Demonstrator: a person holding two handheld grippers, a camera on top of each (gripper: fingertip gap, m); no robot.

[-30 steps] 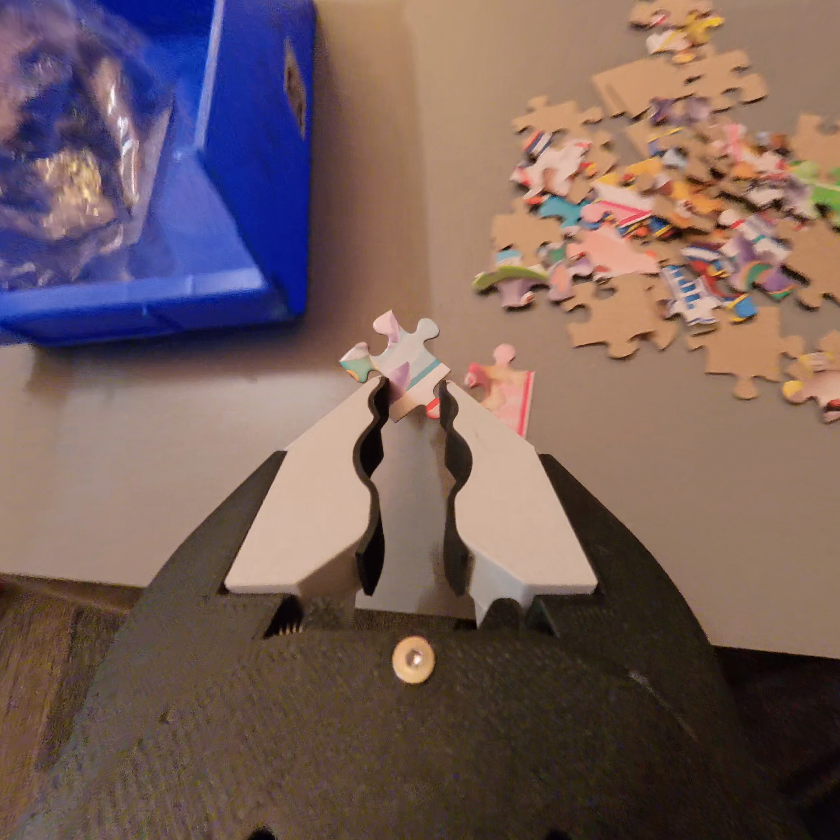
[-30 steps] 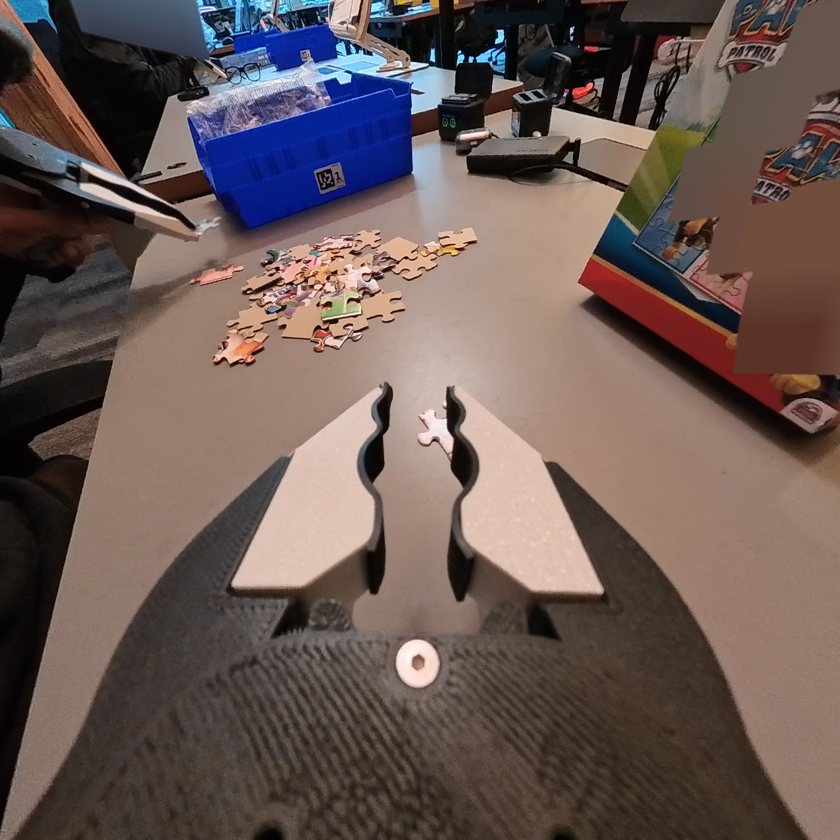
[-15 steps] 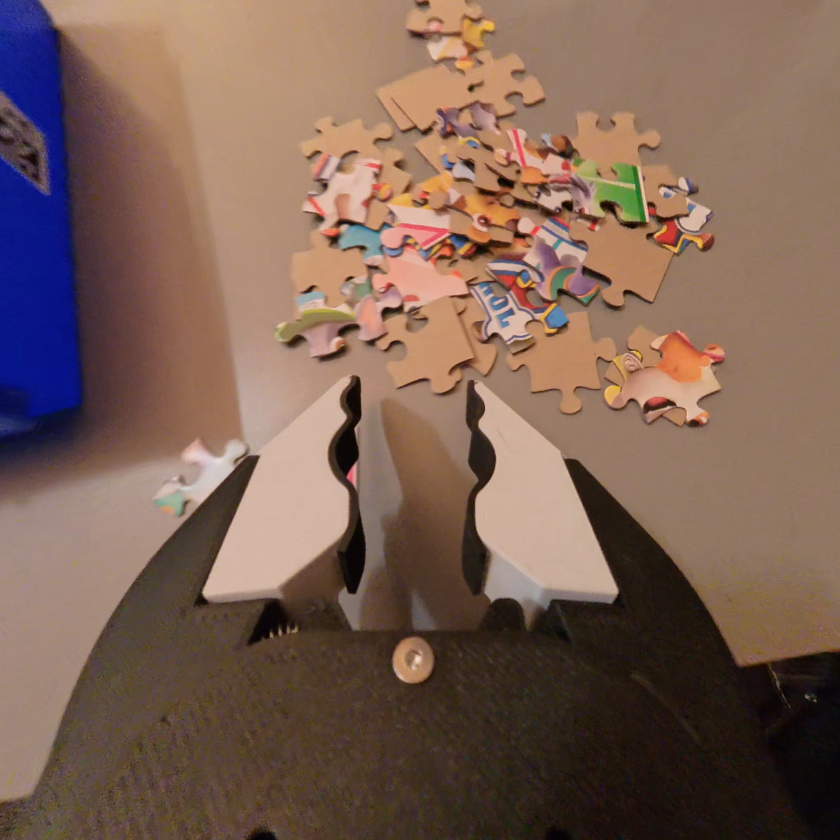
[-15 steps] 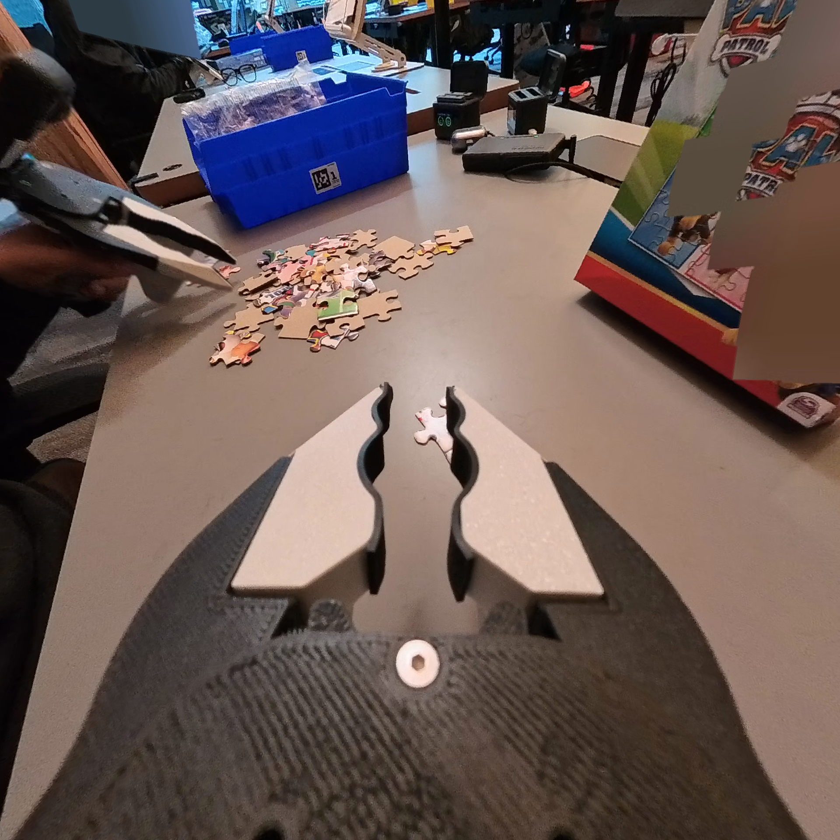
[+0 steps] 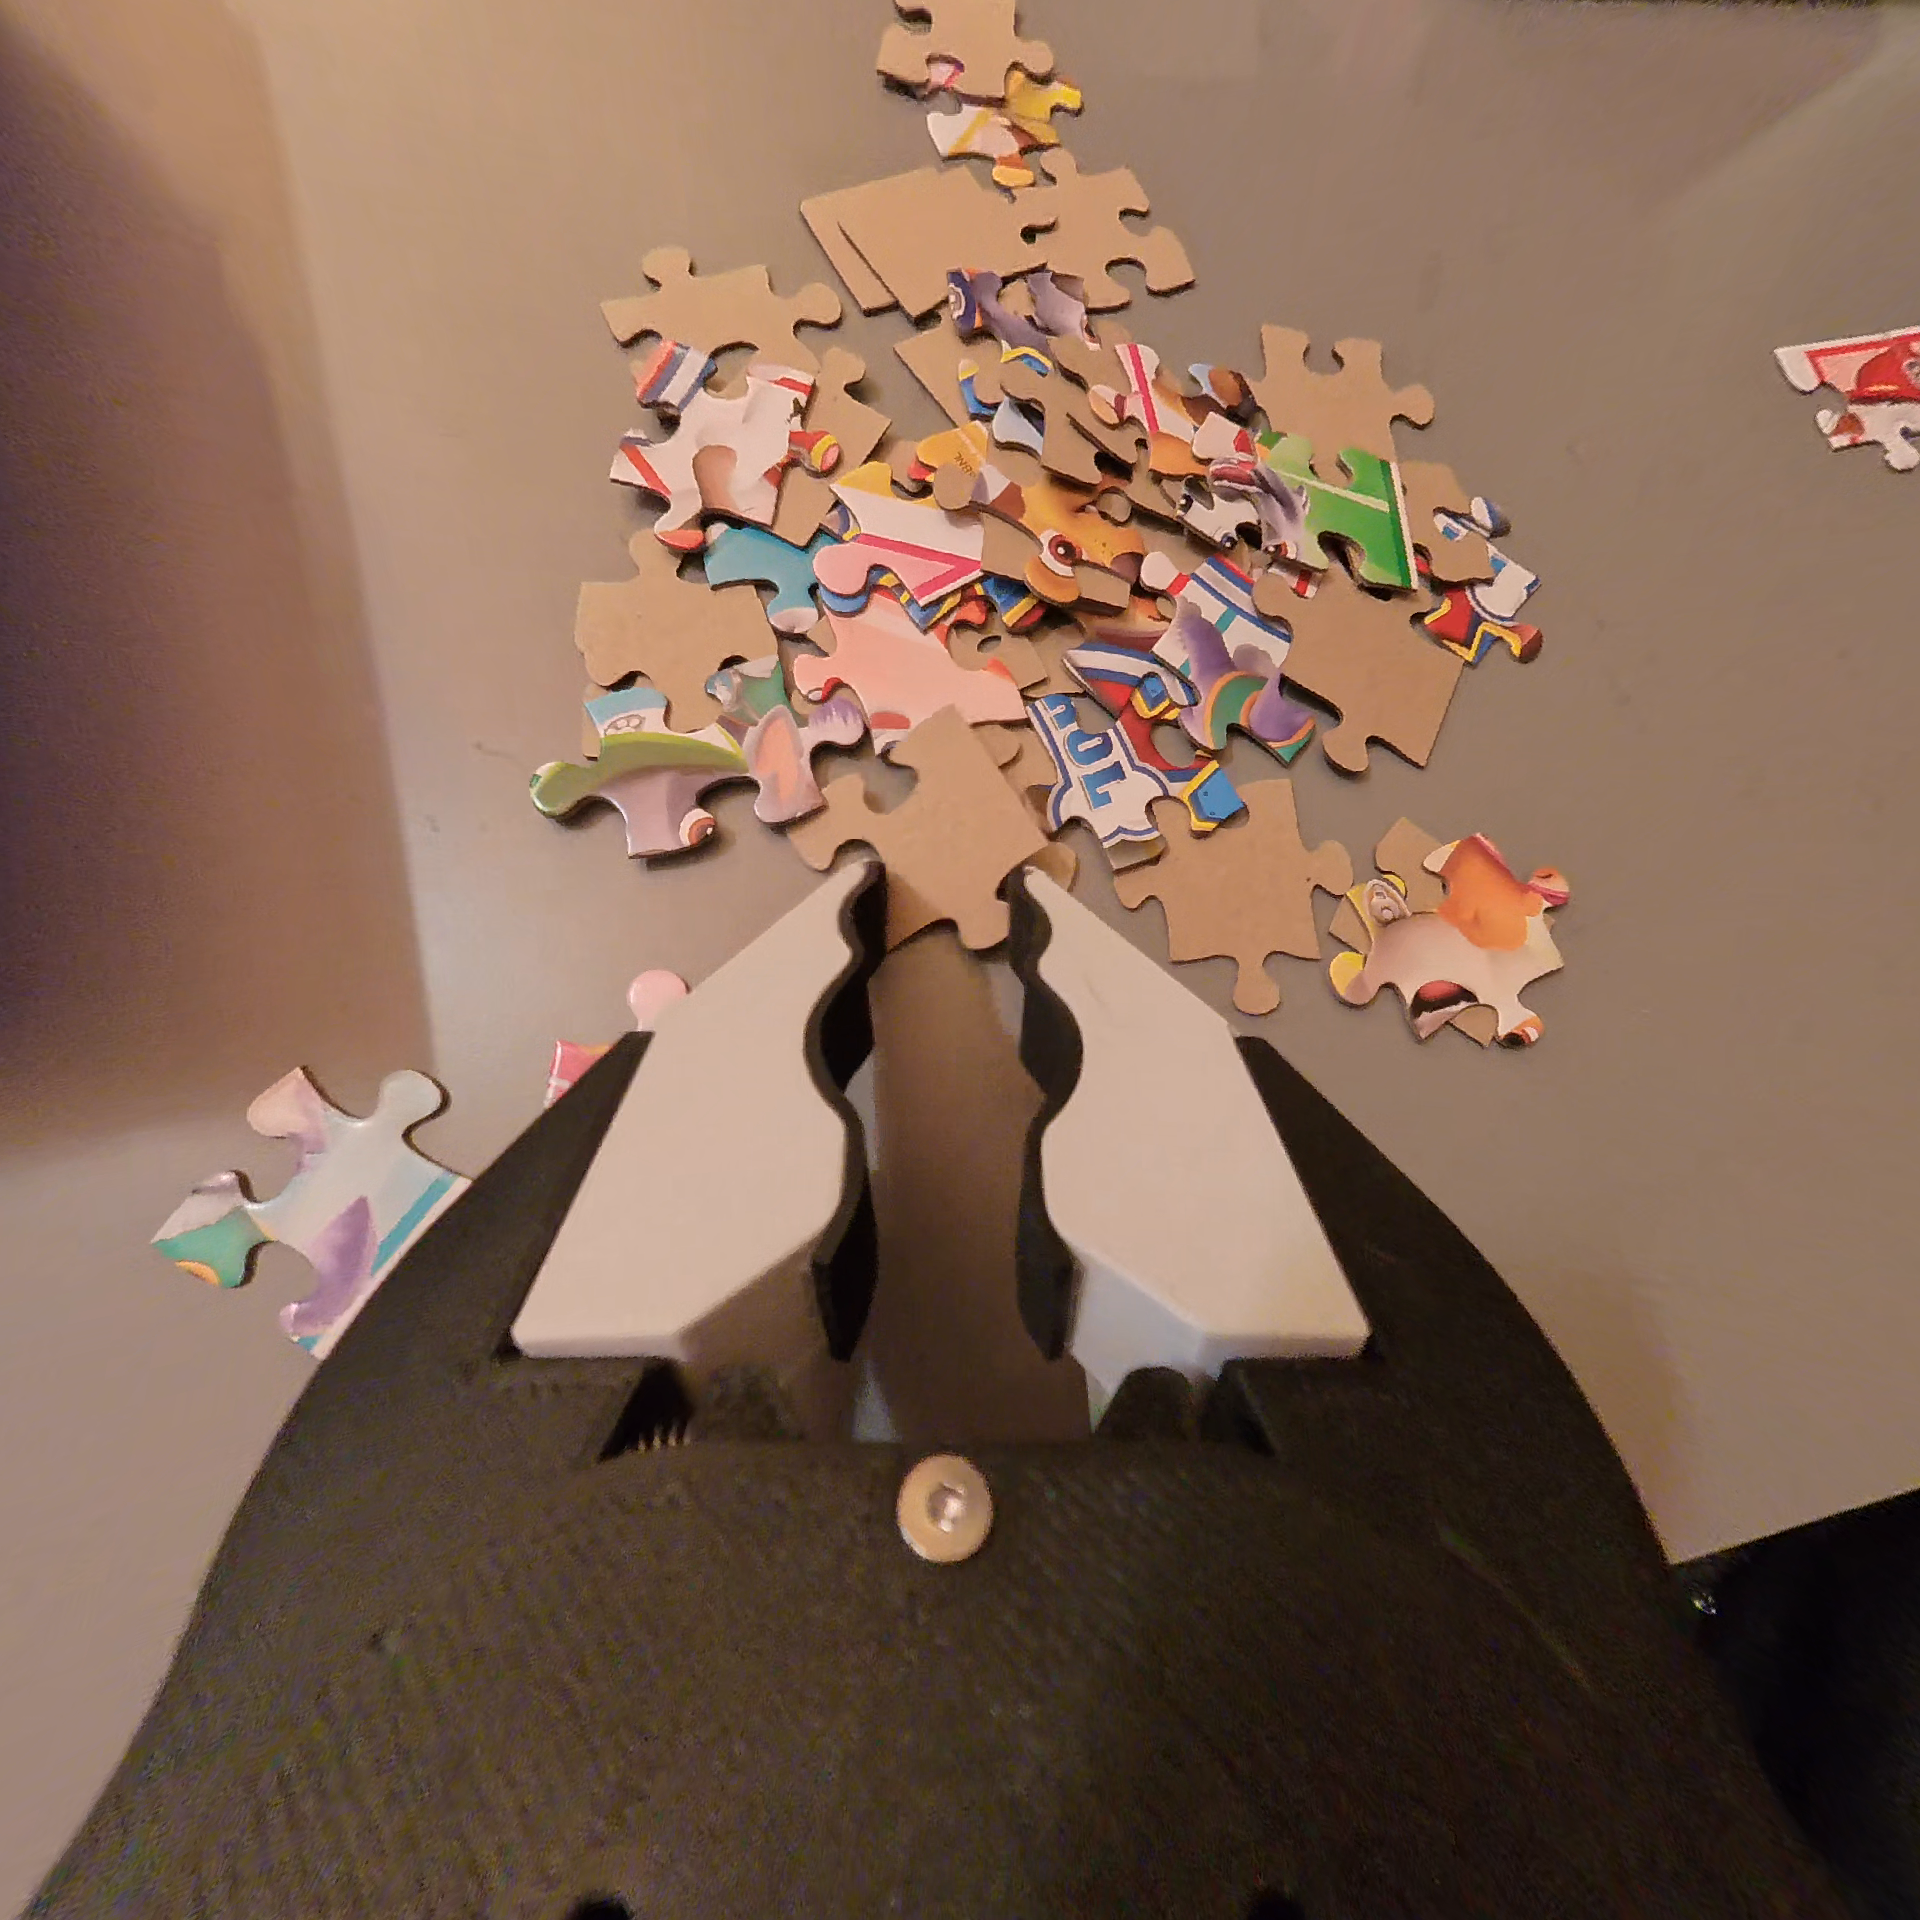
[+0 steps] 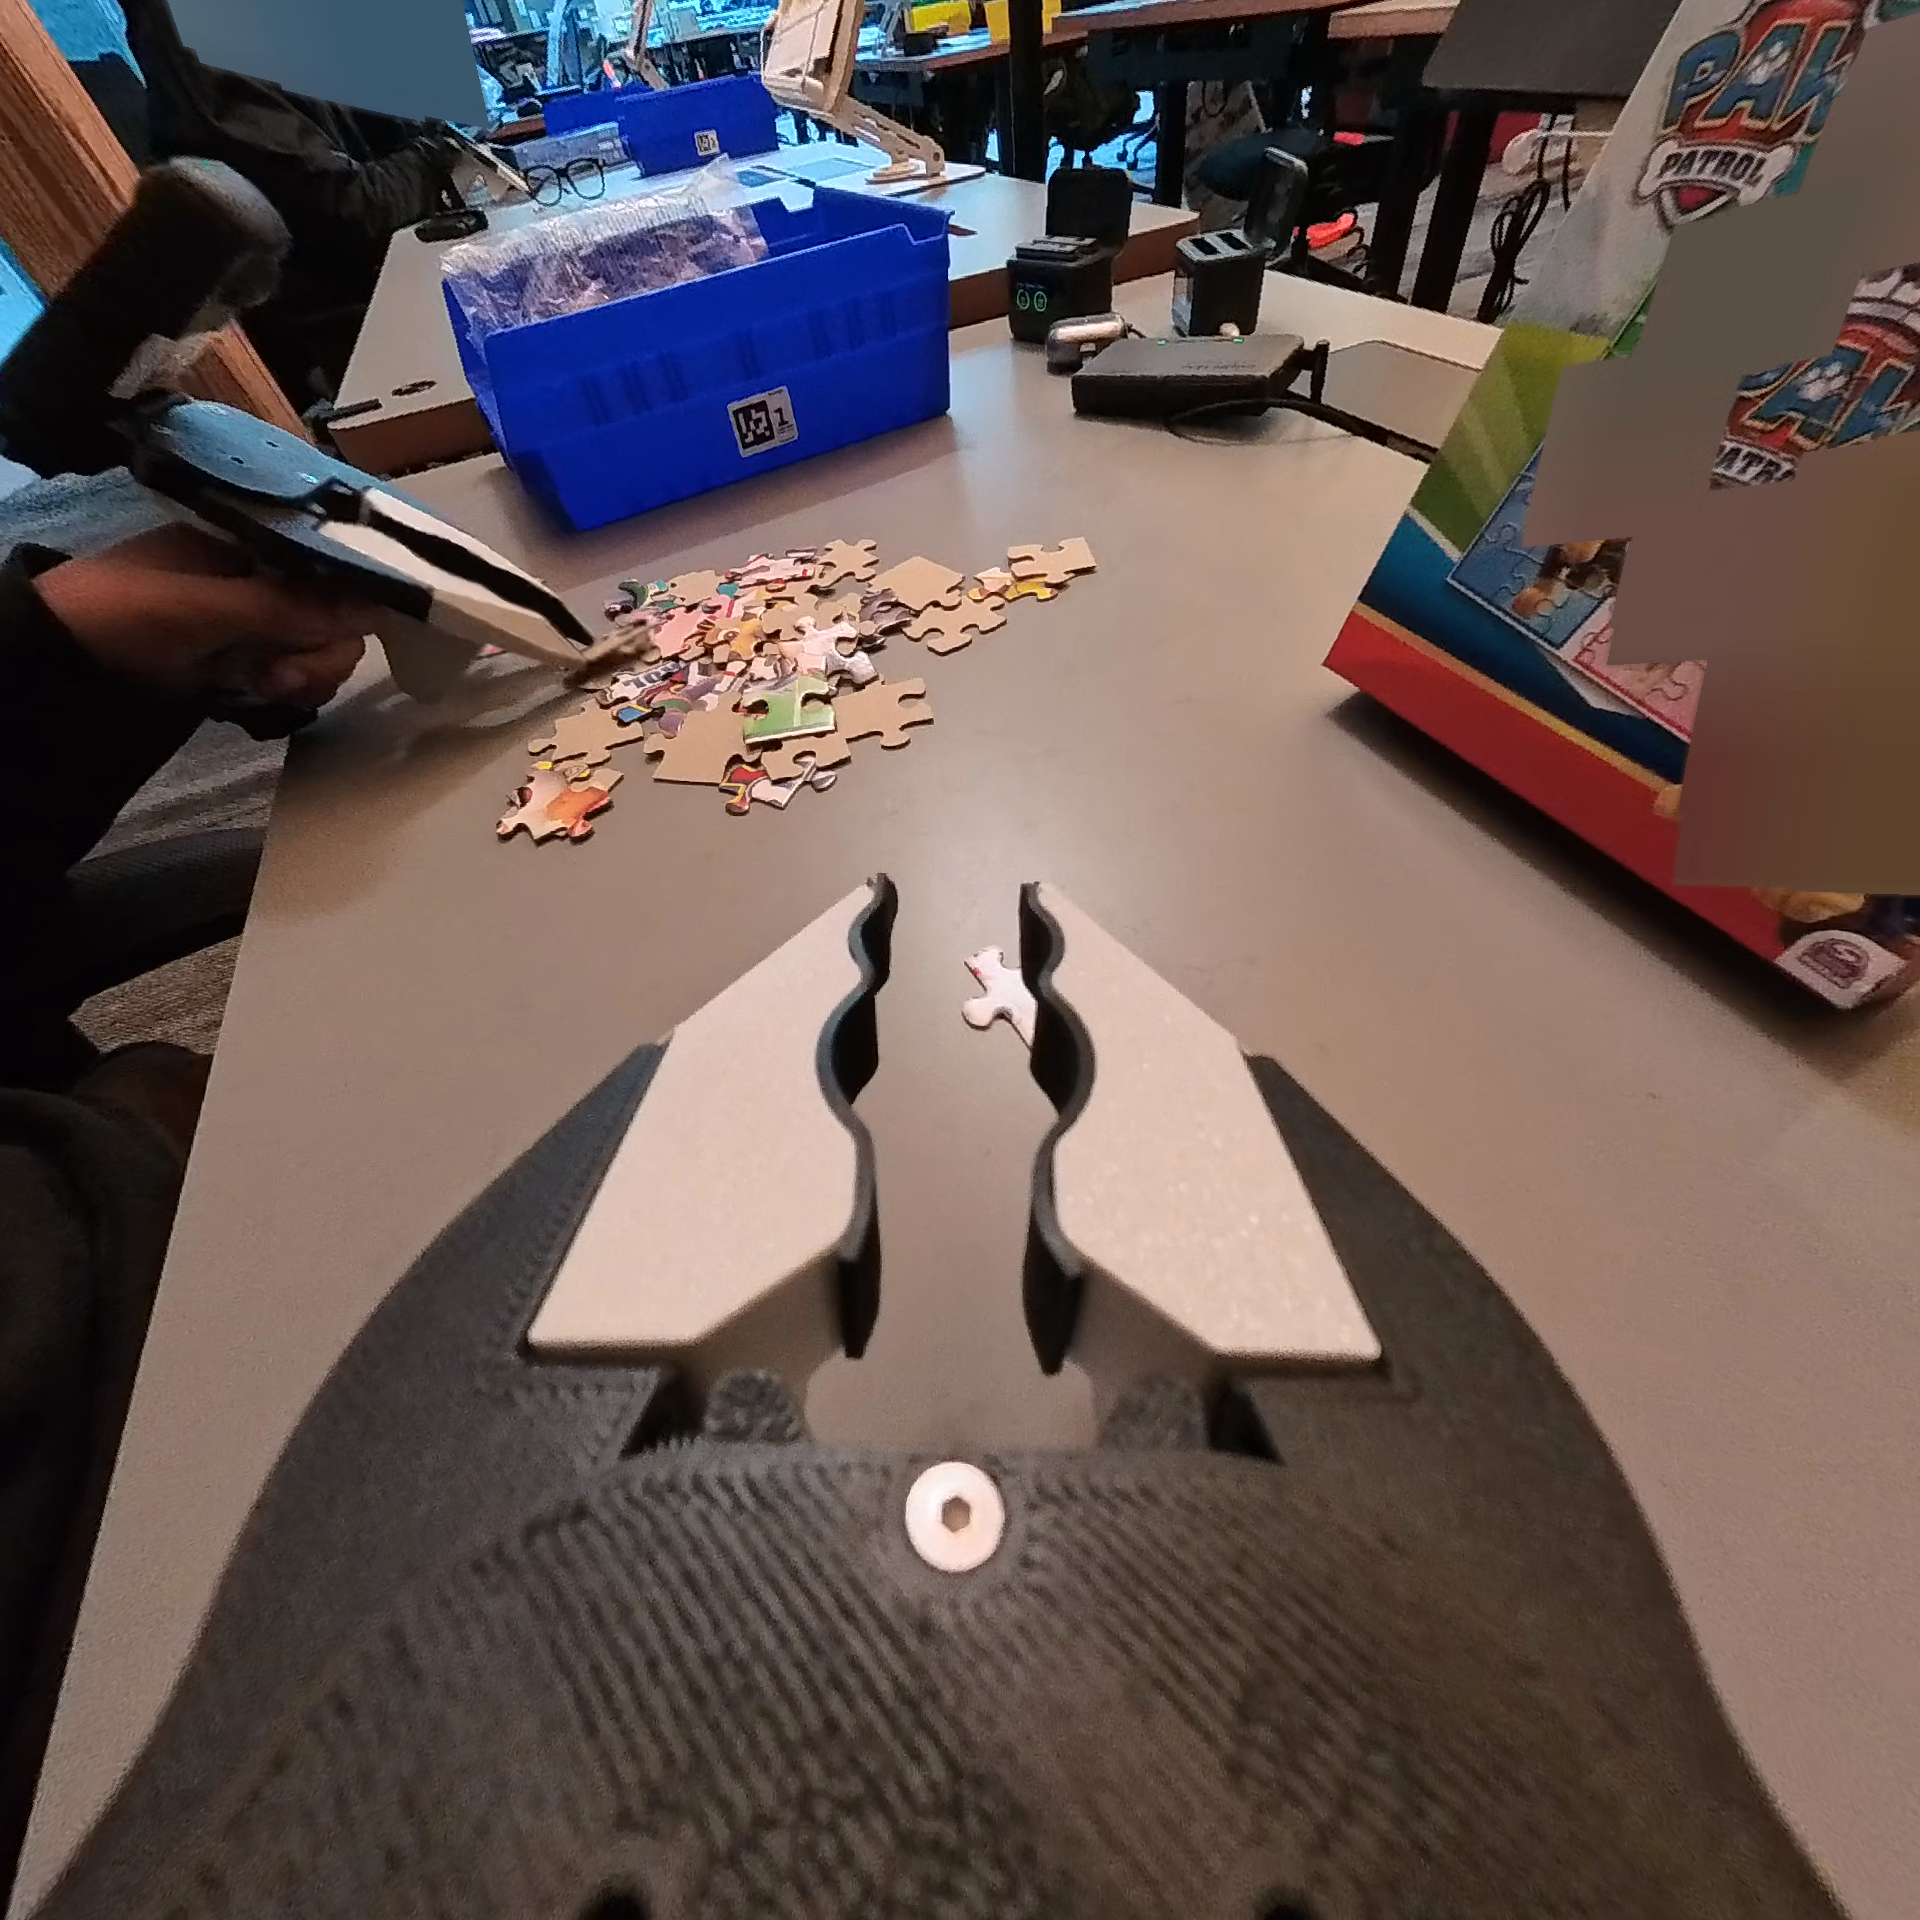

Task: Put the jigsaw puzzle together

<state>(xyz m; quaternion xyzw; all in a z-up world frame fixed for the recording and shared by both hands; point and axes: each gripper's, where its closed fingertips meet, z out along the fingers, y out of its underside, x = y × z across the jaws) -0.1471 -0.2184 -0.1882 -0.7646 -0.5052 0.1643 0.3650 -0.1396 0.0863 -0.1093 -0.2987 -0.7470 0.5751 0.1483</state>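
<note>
Since a moment ago our left hand-held gripper (image 5: pixel 943 894) has closed its fingertips on a brown, face-down puzzle piece (image 5: pixel 925 821) at the near edge of the pile (image 5: pixel 1039 520) on the bench (image 5: pixel 1714 831). Thin, light and stiff, it seems best pinched by its edges. Our right hand-held gripper (image 6: pixel 954 904) hovers, parted and empty, above a white piece (image 6: pixel 997 987).
</note>
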